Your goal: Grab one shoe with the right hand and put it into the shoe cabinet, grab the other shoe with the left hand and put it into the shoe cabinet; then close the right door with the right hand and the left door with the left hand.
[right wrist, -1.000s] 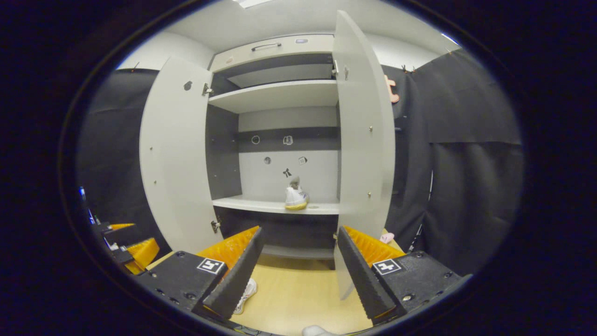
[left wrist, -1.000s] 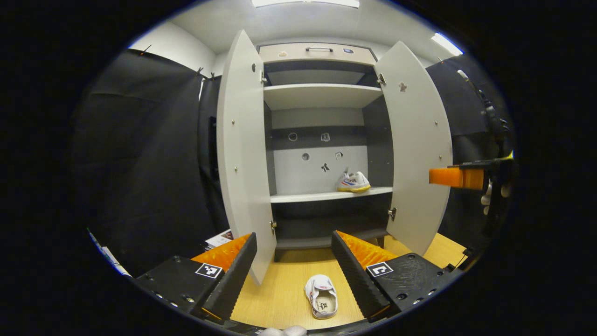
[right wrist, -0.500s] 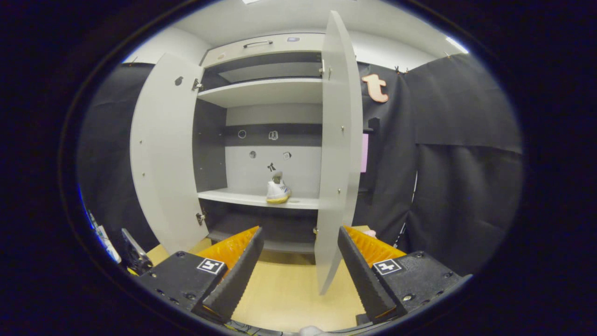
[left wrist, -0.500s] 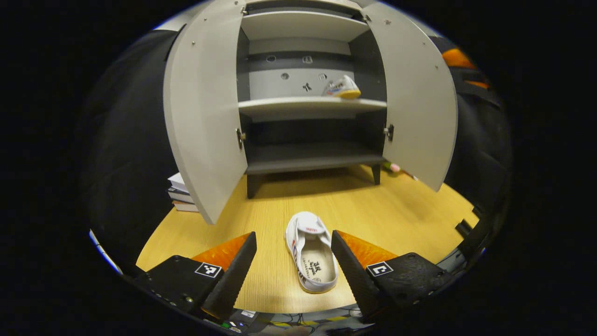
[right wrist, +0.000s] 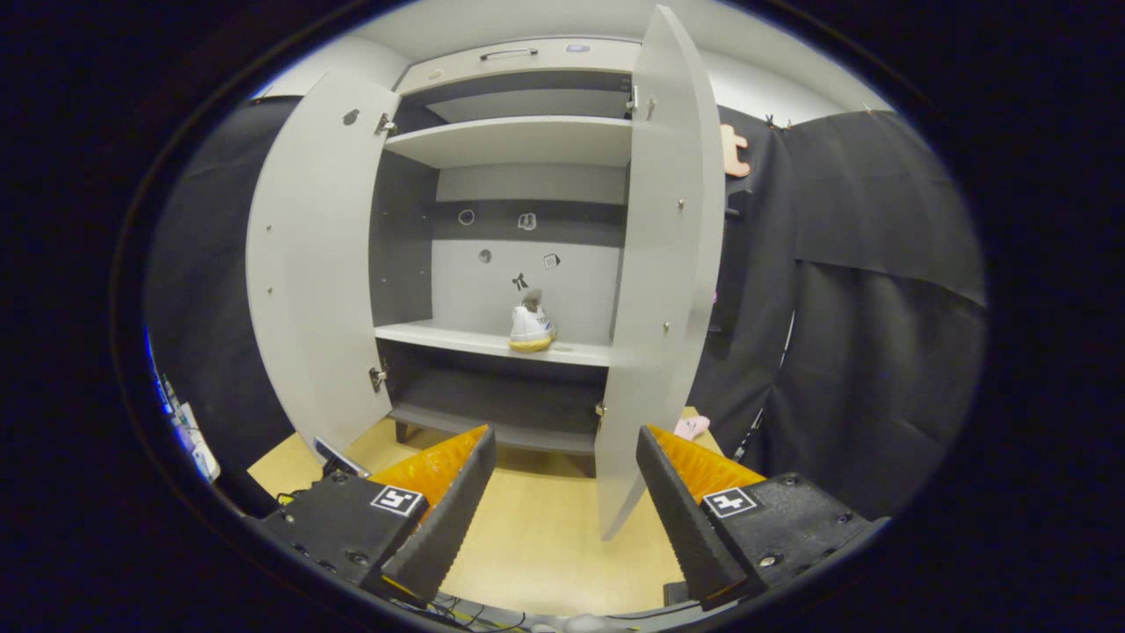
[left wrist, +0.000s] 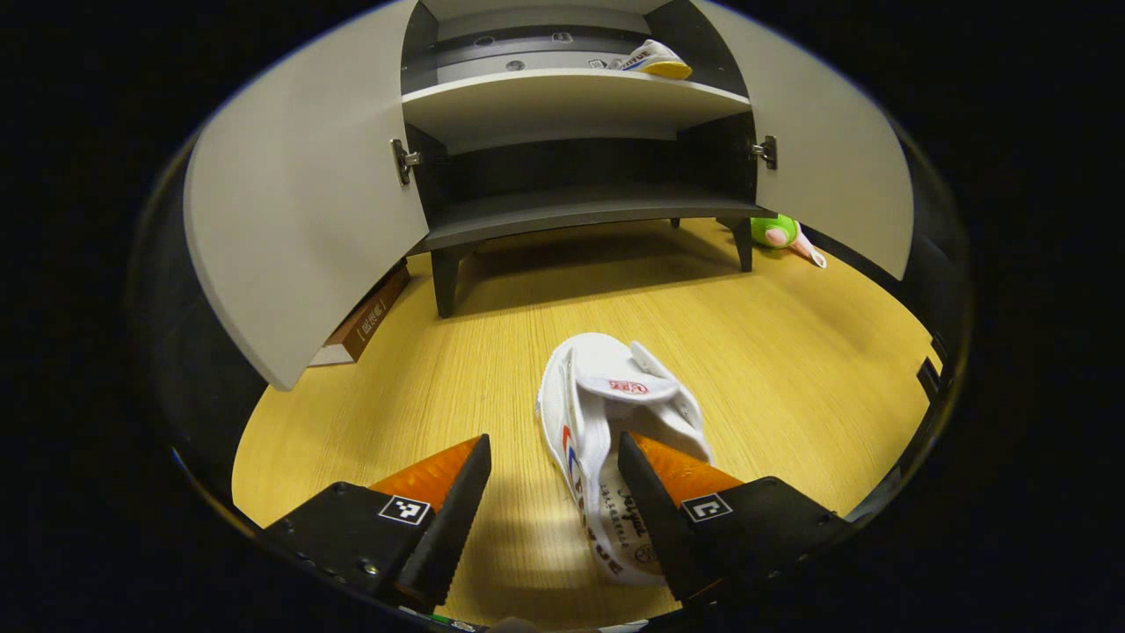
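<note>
The left gripper [left wrist: 554,492] is hanging low over the wooden floor [left wrist: 791,369] with its jaws spread wide. A white shoe [left wrist: 615,431] is lying on the floor, toe pointing toward the cabinet [left wrist: 571,202] and heel toward the camera. One finger [left wrist: 646,510] is sitting over the shoe's opening, hiding part of the insole, while the other finger [left wrist: 453,519] is standing off to the side above bare floor, apart from the shoe. Whether the near finger is actually touching the shoe is hard to tell from this angle; nothing is being gripped.

Both cabinet doors are standing open. The left door [left wrist: 299,211] is swinging wide in front of some books [left wrist: 365,321] lying on the floor beside the cabinet leg. The right door [left wrist: 835,185] is angling out above a small green toy [left wrist: 778,233] on the floor near the cabinet's other leg.

The other shoe [right wrist: 532,327] is resting on the cabinet's middle shelf [right wrist: 492,338], toward the right side, its heel facing outward; it is also peeking over that shelf's edge in the left gripper view.

The right gripper [right wrist: 562,501] is hovering in front of the cabinet, jaws wide apart and holding nothing, with the edge of the right door lining up between its fingers.
</note>
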Demonstrator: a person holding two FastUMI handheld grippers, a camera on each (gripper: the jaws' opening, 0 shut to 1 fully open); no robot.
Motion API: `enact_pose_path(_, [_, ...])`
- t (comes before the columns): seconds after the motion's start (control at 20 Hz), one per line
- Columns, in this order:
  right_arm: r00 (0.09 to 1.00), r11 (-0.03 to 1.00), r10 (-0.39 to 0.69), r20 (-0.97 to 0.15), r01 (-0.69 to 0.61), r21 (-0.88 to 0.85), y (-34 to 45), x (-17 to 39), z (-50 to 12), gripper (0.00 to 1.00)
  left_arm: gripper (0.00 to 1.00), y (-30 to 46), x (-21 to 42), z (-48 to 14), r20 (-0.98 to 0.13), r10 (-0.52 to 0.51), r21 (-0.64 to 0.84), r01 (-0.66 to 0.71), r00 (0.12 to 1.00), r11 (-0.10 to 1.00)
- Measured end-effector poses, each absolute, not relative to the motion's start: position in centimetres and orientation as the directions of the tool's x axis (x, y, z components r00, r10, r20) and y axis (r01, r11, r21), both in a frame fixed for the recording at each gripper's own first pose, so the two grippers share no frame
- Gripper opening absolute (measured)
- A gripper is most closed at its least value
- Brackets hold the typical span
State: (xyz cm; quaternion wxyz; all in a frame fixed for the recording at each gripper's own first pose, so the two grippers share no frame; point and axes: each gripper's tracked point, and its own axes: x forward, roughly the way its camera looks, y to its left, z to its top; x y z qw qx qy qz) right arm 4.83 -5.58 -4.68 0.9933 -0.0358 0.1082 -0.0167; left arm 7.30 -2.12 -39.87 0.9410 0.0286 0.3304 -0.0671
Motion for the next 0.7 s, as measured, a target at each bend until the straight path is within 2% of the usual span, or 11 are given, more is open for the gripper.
enact_pose_path(0.15, [0.974, 0.997, -0.039, -0.223, 0.023, -0.07, -5.4, 5.2, -5.0, 1.0, 0.88, -2.0, 9.8, -41.6, -0.647, -0.104, 0.004, 0.14, 0.756, 0.99])
enact_pose_path(0.3, [0.971, 0.997, -0.041, -0.235, 0.026, -0.068, -5.5, 5.3, -5.4, 1.0, 0.74, -3.2, 10.9, -41.9, -0.655, -0.147, -0.044, 0.156, 0.741, 0.987])
enact_pose_path(0.35, [0.972, 0.997, -0.046, -0.232, 0.03, -0.073, -5.6, 5.4, -5.3, 1.0, 0.66, -3.8, 11.1, -42.0, -0.658, -0.167, -0.056, 0.173, 0.734, 0.983])
enact_pose_path(0.5, [0.973, 0.997, -0.044, -0.227, 0.028, -0.076, -5.5, 5.4, -4.9, 1.0, 0.39, -2.7, 11.2, -42.1, -0.681, -0.11, 0.006, 0.156, 0.724, 0.988])
enact_pose_path(0.55, [0.974, 0.997, -0.039, -0.223, 0.022, -0.076, -5.4, 5.5, -4.9, 1.0, 0.22, -2.7, 11.3, -41.8, -0.684, -0.113, -0.001, 0.154, 0.721, 0.988])
enact_pose_path(0.7, [0.98, 0.996, -0.027, -0.198, 0.009, -0.088, -5.0, 5.8, -4.2, 1.0, 0.19, -2.2, 11.2, -39.8, -0.692, -0.1, 0.004, 0.142, 0.715, 0.99])
